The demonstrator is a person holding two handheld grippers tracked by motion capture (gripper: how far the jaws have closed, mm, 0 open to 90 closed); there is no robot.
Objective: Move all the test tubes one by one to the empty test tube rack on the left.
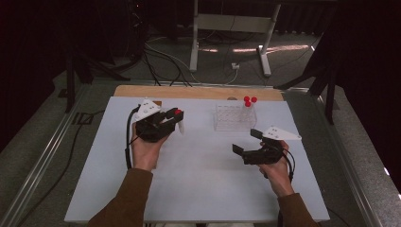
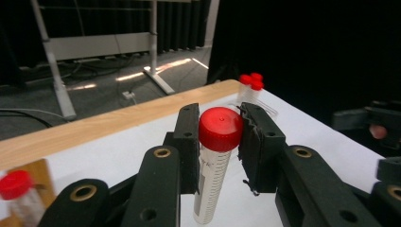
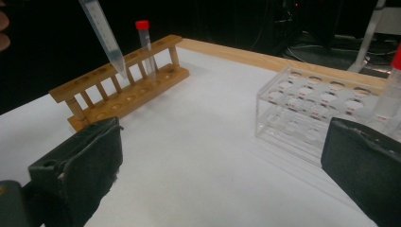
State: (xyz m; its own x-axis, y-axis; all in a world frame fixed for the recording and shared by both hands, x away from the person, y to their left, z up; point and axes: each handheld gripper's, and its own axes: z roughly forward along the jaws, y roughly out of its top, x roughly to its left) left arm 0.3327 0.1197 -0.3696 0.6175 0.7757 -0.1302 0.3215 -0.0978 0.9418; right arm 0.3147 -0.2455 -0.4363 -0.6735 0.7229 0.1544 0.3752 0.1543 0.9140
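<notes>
**Capped tube pinched in the left gripper, lifted clear of the wooden rack**

The left gripper is seen pressed onto a red-capped tube, the pads bearing on the upper barrel just under the cap. The tube is held roughly upright over the white table; in the right gripper view its conical tip is seen hanging just above the wooden rack, apart from it. One further capped tube is left standing in that rack.

The right gripper is held spread, nothing between its jaws, near the clear plastic rack, where three red-capped tubes are stood at the far right end.

The tube is judged light, stiff and smooth-walled plastic, likely to slip or swing if gripped low or loosely. The present hold below the cap is judged sound: the cap's rim acts as a stop. A hard squeeze is not needed.
</notes>
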